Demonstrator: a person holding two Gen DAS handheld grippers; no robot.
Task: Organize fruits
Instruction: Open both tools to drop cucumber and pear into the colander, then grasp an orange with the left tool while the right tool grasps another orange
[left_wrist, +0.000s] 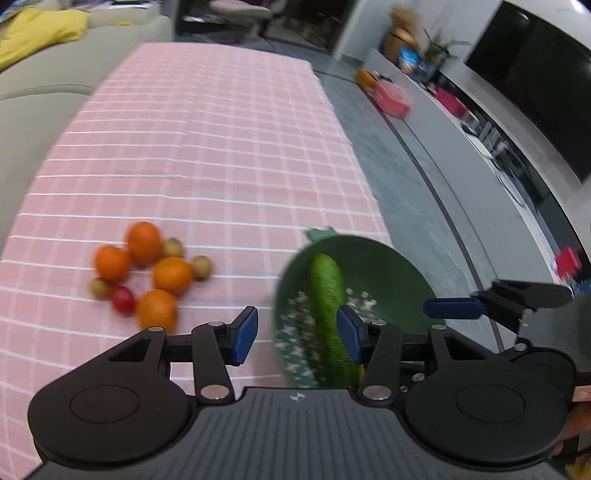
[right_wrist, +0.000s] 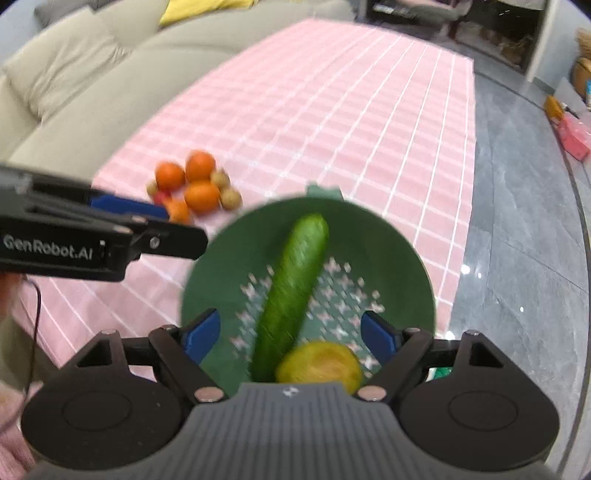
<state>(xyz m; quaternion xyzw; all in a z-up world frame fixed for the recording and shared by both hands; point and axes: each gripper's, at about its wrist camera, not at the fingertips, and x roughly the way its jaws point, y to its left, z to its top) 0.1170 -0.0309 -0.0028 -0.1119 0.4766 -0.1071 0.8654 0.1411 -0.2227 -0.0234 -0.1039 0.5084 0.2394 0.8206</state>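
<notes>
The tablecloth is woven pink cloth with a white check, matt, lying beside a polished grey stone floor that catches reflections. The green bowl looks like smooth matt plastic (its base pierced with small star-shaped holes), and the cucumber in it has a finely ridged, slightly glossy skin. The left gripper is matt black plastic with blue pads and bright metal pivot pins.

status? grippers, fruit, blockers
Both hand-held grippers open, empty: left, right. Cucumber in green bowl; oranges on cloth. Nothing blocking.
</notes>
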